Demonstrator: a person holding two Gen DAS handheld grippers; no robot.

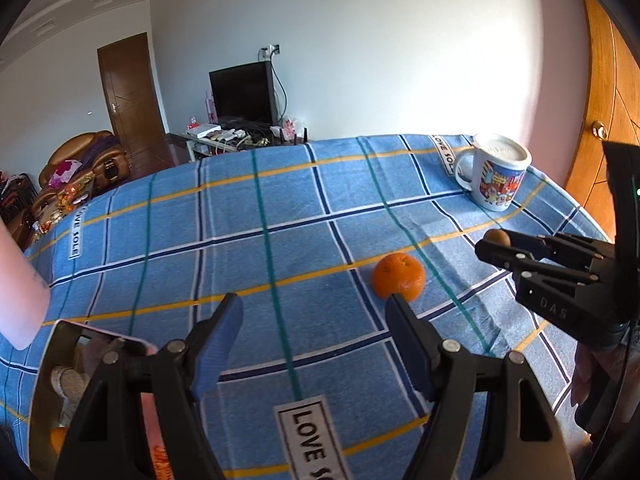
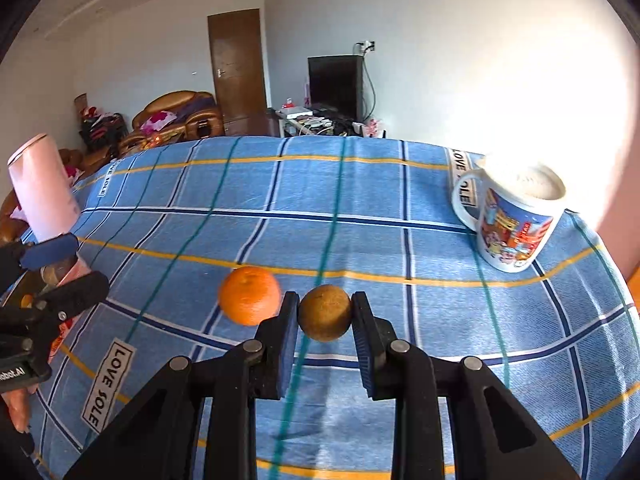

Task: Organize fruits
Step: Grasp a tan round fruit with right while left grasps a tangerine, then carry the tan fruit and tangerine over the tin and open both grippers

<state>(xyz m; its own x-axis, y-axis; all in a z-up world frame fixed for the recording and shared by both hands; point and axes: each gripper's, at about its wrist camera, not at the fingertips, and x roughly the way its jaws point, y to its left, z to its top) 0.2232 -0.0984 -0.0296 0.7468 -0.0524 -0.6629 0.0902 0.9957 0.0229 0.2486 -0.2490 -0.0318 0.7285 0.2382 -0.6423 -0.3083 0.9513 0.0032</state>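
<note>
Small brown fruit [image 2: 324, 312] clamped between the blue pads of the right gripper [image 2: 325, 316], lifted just above the blue checked tablecloth [image 2: 360, 200], with an orange [image 2: 249, 295] lying on the cloth just left of it. Beyond the brown fruit to the right, a white picture mug [image 2: 510, 216] upright near the cloth's far corner. Well to its left, the left gripper [image 1: 314, 344] with jaws apart and nothing between them, beside a metal tray [image 1: 48, 360] and a pink bottle [image 2: 42, 188].
</note>
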